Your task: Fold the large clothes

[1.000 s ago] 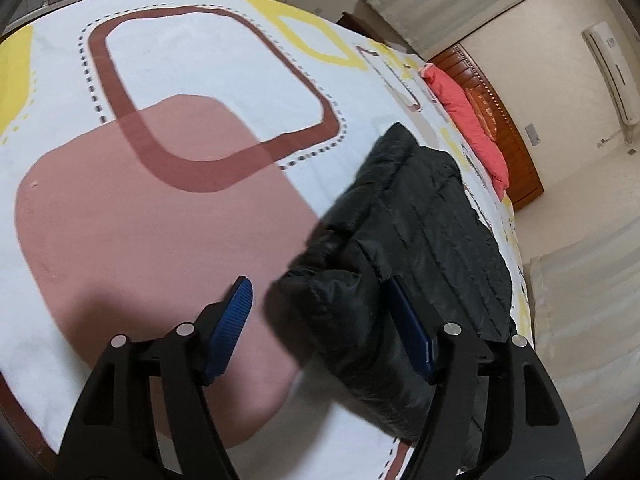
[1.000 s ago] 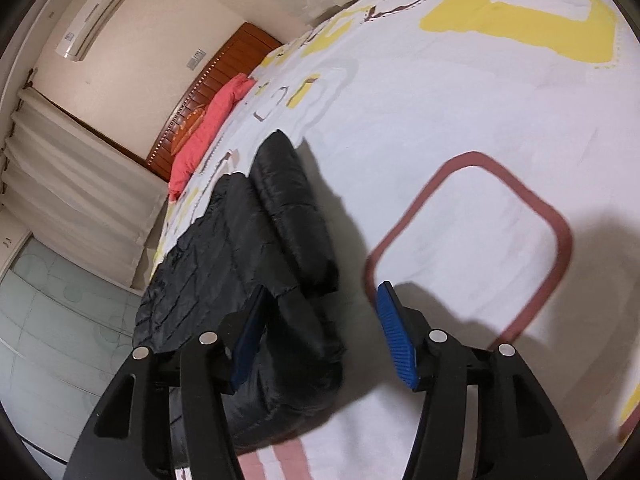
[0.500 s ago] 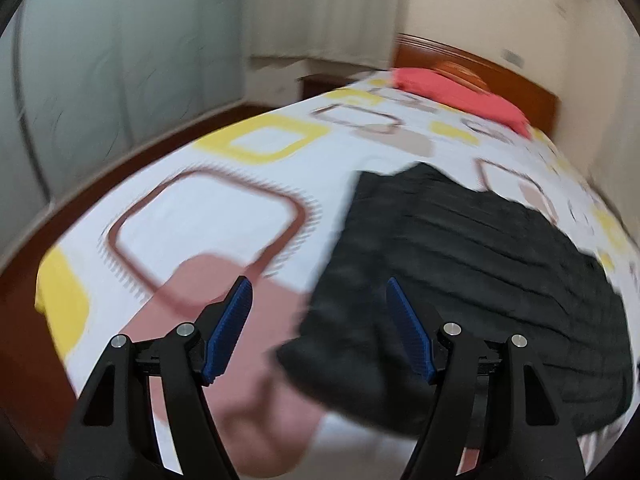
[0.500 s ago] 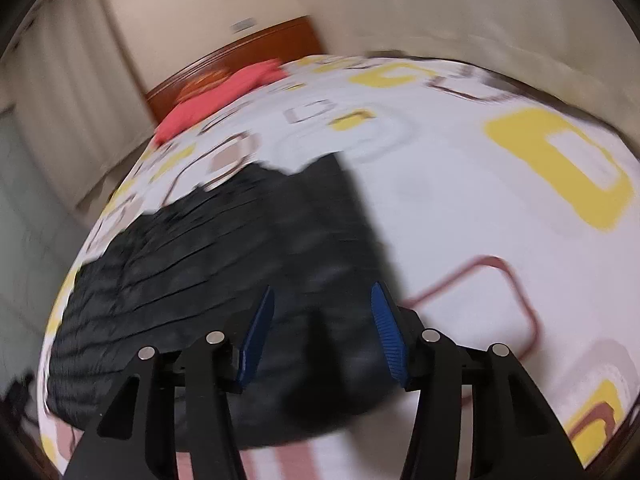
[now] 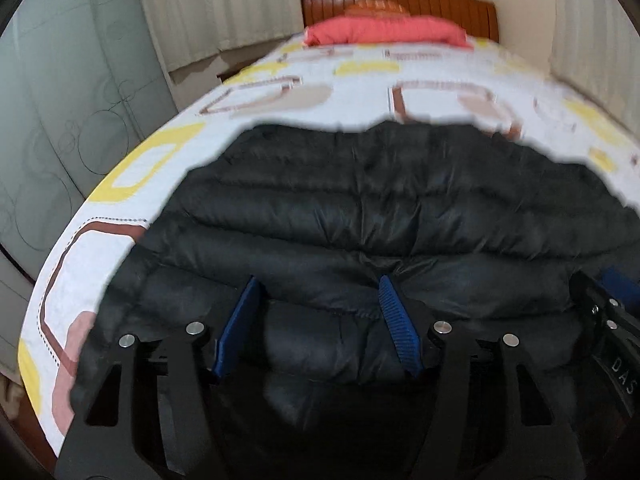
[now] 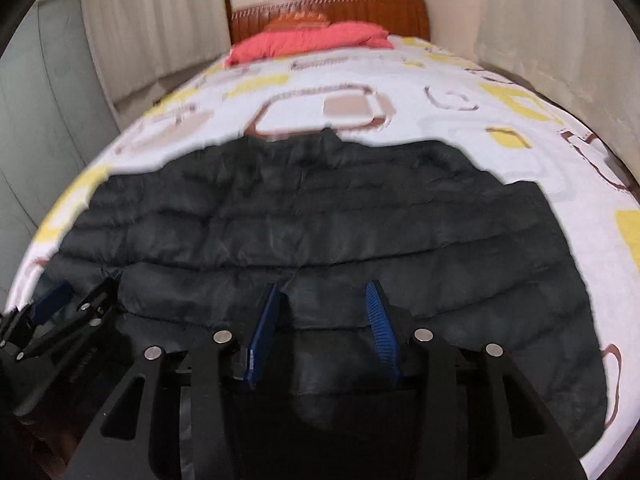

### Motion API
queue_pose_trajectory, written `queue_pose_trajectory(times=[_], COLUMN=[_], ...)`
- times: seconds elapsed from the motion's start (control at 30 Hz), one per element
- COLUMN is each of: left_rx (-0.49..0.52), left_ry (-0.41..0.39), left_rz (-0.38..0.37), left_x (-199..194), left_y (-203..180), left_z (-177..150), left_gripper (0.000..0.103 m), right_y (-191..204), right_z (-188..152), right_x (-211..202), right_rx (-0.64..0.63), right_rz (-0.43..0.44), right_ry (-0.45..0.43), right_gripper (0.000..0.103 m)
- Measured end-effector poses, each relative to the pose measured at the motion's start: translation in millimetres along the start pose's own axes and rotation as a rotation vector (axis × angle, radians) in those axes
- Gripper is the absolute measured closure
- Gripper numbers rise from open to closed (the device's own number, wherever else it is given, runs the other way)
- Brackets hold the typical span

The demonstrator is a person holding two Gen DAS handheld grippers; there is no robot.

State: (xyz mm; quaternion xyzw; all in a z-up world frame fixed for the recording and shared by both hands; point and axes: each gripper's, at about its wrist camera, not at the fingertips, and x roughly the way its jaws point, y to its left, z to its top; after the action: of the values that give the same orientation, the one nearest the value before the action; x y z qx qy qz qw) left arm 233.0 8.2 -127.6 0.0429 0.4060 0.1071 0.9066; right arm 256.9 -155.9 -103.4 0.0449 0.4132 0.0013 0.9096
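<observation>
The black quilted puffer jacket point(image 5: 384, 216) lies spread across the near end of the bed's white sheet with yellow and brown squares point(image 5: 360, 80), and both the left gripper point(image 5: 318, 322) and the right gripper point(image 6: 322, 324) hover side by side over its near hem, blue-padded jaws spread wide and pinching nothing. The slick, puffy fabric likely compresses and slips, so a shallow bite could catch only the top layer and skew the fold.

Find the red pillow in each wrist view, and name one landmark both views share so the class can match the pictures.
Left wrist: red pillow at top centre, against the headboard.
Right wrist: red pillow at top, slightly left of centre.
Shared landmark: the black jacket spread across the bed's near end.
</observation>
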Motion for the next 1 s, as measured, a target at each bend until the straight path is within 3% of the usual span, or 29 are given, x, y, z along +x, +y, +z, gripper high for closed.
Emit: queue_pose_trajectory(times=[0.13, 0.2, 0.33, 0.4, 0.47, 0.57, 0.7, 0.8, 1.0], left_rx=[0.016, 0.009, -0.026, -0.029, -0.028, -0.011, -0.076, -0.070, -0.066], left_ry=[-0.002, 0.001, -0.071, -0.053, 0.005, -0.005, -0.009, -0.008, -0.025], left_rz=[0.005, -0.016, -0.030, -0.024, -0.028, -0.007, -0.054, -0.067, -0.061], left_x=[7, -3, -24, -13, 11, 12, 0, 13, 15], left_y=[-1, 1, 4, 2, -2, -6, 7, 11, 6], left_z=[-6, 0, 15, 18, 12, 10, 9, 2, -3], left_gripper=[0.041, 0.050, 0.050, 0.050, 0.049, 0.050, 0.052, 0.051, 0.051], right_y=[4, 6, 9, 14, 17, 20, 23, 18, 22], right_z=[-7, -2, 14, 21, 17, 15, 12, -1, -6], right_x=[17, 11, -8, 3, 28, 30, 3, 22, 28], right_rx=[-0.023, -0.032, -0.013, -0.021, -0.034, -0.043, -0.047, -0.030, -0.050], right_rz=[-0.018, -0.023, -0.010, -0.021, -0.022, -0.034, -0.036, -0.007, -0.034], right_ry=[0.014, 0.019, -0.043, -0.038, 0.026, 0.019, -0.044, -0.006, -0.048], right_gripper=[0.057, 0.060, 0.061, 0.061, 0.060, 0.061, 0.061, 0.059, 0.059])
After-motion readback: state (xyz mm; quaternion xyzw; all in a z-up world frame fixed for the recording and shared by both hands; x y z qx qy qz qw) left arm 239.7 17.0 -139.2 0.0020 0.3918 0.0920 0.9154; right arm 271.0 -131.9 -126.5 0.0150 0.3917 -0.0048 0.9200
